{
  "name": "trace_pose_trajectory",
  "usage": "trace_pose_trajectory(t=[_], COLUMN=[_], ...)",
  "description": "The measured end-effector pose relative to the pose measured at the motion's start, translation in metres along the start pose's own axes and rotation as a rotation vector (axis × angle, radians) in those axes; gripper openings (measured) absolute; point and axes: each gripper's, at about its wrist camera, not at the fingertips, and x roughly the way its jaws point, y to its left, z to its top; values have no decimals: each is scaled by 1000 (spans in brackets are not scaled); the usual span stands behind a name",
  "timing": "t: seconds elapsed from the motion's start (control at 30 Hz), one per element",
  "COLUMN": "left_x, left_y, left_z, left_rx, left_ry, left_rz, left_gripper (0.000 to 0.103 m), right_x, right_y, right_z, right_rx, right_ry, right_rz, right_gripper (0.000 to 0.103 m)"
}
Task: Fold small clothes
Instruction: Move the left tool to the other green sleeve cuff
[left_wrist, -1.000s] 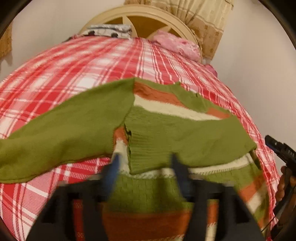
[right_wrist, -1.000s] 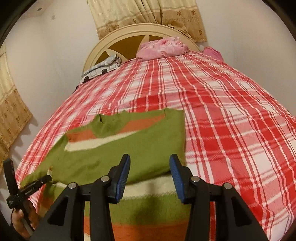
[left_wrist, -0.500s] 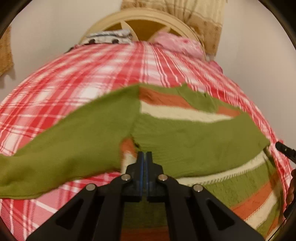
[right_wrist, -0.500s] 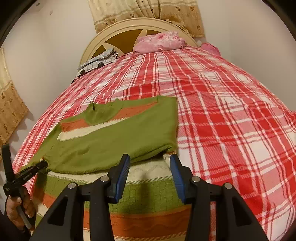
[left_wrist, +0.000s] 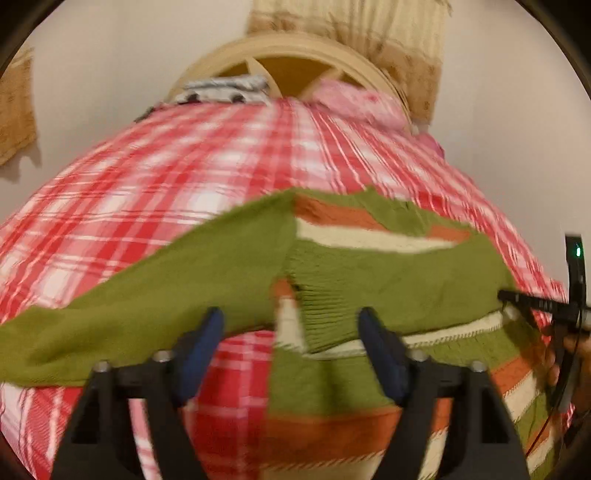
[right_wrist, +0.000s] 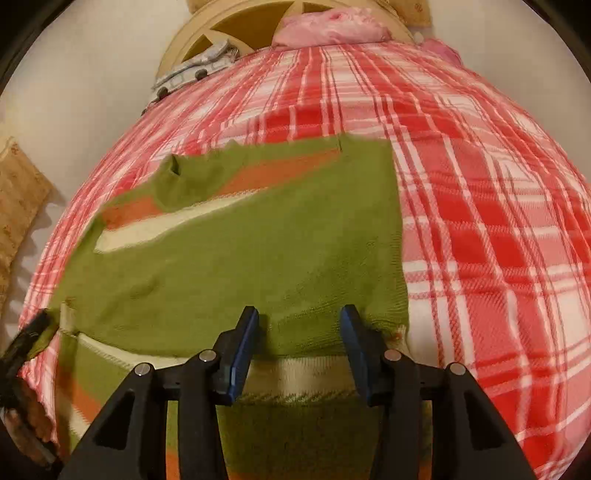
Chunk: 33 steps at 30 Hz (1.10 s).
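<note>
A green sweater (left_wrist: 388, 280) with orange and cream stripes lies flat on the red plaid bed (left_wrist: 184, 177). One sleeve is folded across its chest, and its ribbed cuff (left_wrist: 321, 317) lies below and between the pads of my left gripper (left_wrist: 291, 332). That gripper's jaws are opening and hold nothing. The other sleeve (left_wrist: 140, 302) stretches out to the left over the bedspread. My right gripper (right_wrist: 299, 328) hovers open, low over the folded sleeve (right_wrist: 258, 266) near the sweater's right edge. Each gripper shows at the edge of the other's view.
A cream headboard (right_wrist: 236, 29), a pink pillow (right_wrist: 328, 22) and a patterned cloth (right_wrist: 195, 70) sit at the head of the bed. Bare plaid bedspread (right_wrist: 480, 206) spreads right of the sweater. Walls and curtains (left_wrist: 388, 44) close in behind.
My left gripper was open, shut half a second ago, and now stands open again, drawn back a little. My right gripper has dropped closer to the sweater.
</note>
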Motion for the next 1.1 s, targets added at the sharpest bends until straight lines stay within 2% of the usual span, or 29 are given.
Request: trace_pose_trajectory(t=[0.07,0.17,0.23,0.3,0.4,0.57,0.67,0.8,1.1], left_x=[-8,-23,-36,-49,-62,-75,-73,-63,-44], left_y=[14,46,75,105,151,208,231,249,263], left_z=[-5,-15,-22,-31,-42,-62,-70,-78,-67], left_rx=[2,-26,-55,-92,-172,-308,-408,-549,-610], left_ry=[0,-2,-7,-20,-19,2,19,43,-10], left_rz=[30,86,158,245,344,415,412,337,331], left_gripper=[79,79,79,79,79,79,79,79,78], right_x=[-8,-19,-25,-32,-39,-48,-48,-50,-60], right_y=[11,28,47,69,93,136,155,169,173], right_z=[-6,-11,-15,-19,-26,-47,-57,-68,-86], right_rx=[-38,-69,-117,-176,-214,-284,-330,-385,-424], right_ry=[1,21,34,12,-5,-18,-14,-13,-26], right_rz=[3,62,79,73,116,167,186,168,125], right_gripper=[48,50,50,50,50,50,50,50,50])
